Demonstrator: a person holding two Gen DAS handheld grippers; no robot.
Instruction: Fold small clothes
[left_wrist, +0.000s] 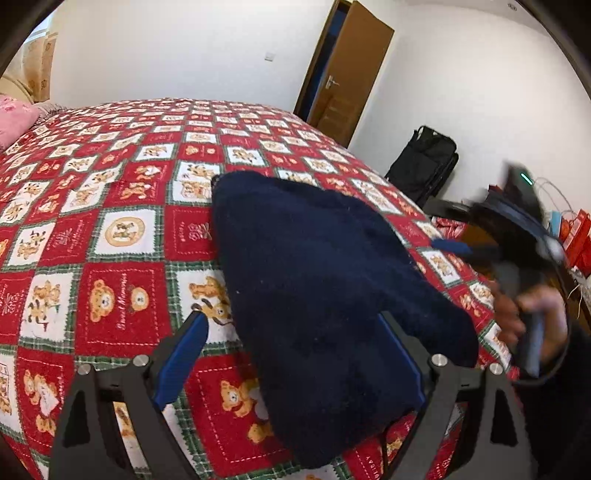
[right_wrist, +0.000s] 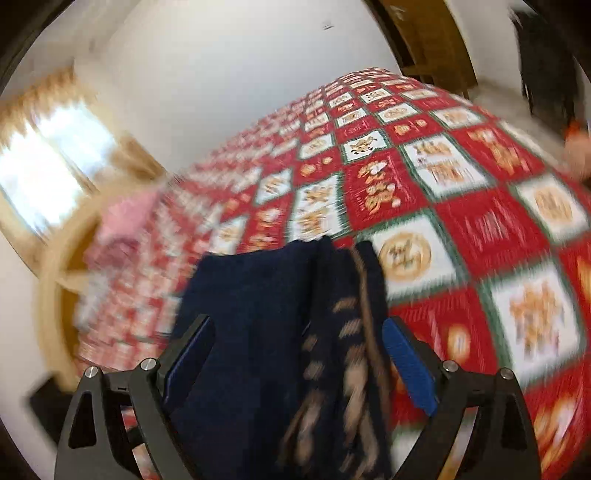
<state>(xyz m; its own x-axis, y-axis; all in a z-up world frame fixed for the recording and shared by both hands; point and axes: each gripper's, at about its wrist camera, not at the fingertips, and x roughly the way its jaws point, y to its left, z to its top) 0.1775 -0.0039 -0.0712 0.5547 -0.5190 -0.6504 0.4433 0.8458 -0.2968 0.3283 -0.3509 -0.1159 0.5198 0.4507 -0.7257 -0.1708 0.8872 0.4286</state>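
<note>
A dark navy fuzzy garment (left_wrist: 321, 280) lies folded on the red bear-patterned bedspread (left_wrist: 122, 229). My left gripper (left_wrist: 291, 332) is open just above its near end; the cloth covers part of the right finger. In the left wrist view the right gripper (left_wrist: 517, 236) is blurred at the right, held in a hand beside the garment's edge. In the right wrist view, which is blurred, my right gripper (right_wrist: 299, 332) stands open over the navy garment (right_wrist: 251, 332), whose striped brown trim (right_wrist: 351, 332) shows between the fingers.
A pink pillow (left_wrist: 14, 118) lies at the bed's far left. A brown door (left_wrist: 351, 74) stands open behind the bed. A black bag (left_wrist: 424, 162) leans on the wall. Red bags (left_wrist: 576, 236) and clutter sit on the right. A window (right_wrist: 48, 173) is at the left.
</note>
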